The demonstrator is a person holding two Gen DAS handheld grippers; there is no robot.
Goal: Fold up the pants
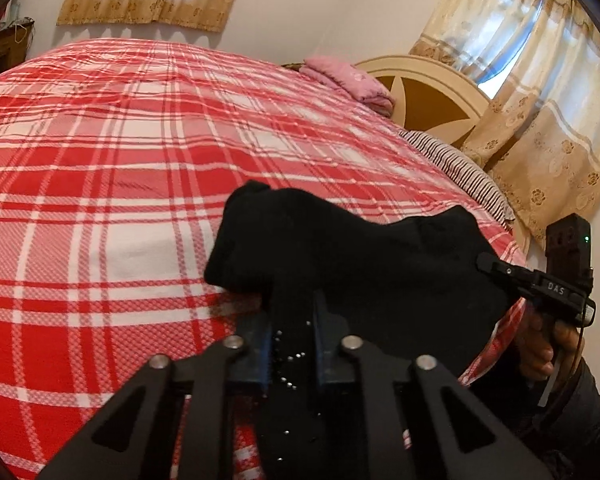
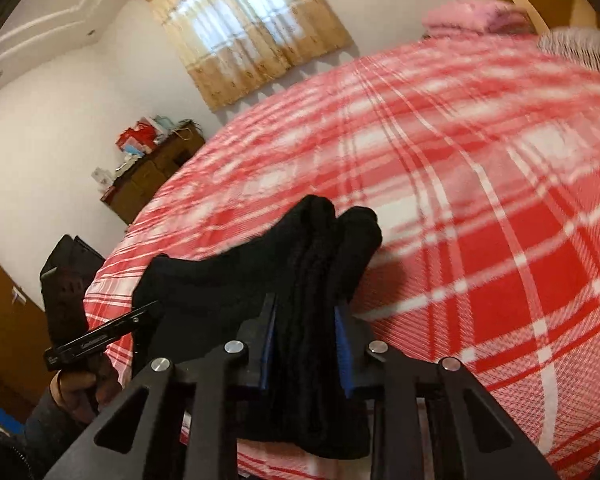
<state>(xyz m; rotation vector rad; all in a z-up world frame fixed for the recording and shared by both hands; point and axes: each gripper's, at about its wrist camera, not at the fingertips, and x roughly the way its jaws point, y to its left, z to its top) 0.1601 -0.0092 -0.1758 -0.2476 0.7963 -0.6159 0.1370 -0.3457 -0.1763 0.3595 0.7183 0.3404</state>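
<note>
Near the bed's (image 1: 120, 160) edge, left claw (image 1: 292, 344) and right claw (image 2: 306, 340) each pinch the black pants (image 1: 360, 264)

**Both handheld grippers clamped on the black pants**

The left gripper (image 1: 292, 312) points forward and downward, its blue-padded jaws pressed close together on a bunch of the black pants (image 1: 380, 264). The right gripper (image 2: 306, 316) is tilted down likewise, its jaws set a little wider and squeezing a thicker fold of the pants. Each hand (image 1: 540, 344) grips its tool's handle just beside the pants, dark sleeve at the wrist.
</note>
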